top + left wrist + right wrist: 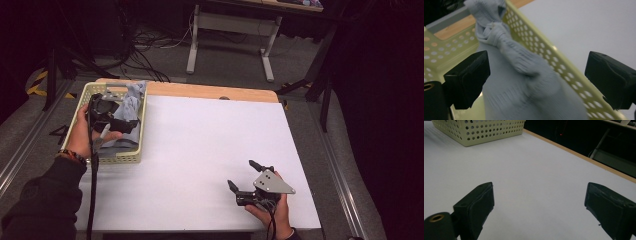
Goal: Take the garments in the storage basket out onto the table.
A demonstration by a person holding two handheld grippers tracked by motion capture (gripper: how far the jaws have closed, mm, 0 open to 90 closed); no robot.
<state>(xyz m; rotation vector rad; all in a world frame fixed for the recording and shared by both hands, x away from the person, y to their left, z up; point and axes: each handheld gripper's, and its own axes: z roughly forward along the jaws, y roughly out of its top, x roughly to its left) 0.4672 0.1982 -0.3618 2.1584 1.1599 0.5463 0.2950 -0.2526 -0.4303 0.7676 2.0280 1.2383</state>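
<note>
Counting: one basket (pixel 131 159) | one knotted grey cloth (pixel 524 82) | left tongs (pixel 537 75) released | right tongs (pixel 539 210) released

Overhead high view and both close gripper views share the basket (pixel 137 131).

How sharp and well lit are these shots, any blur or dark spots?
High view: white table bright, the floor and edges beyond it dark. Left gripper view: grey cloth blurred close up, basket wall soft. Right gripper view: evenly lit, its jaws soft, background dim.

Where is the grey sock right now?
The grey sock lies in the yellow basket at the table's far left, between the left hand-held gripper's open jaws.
</note>
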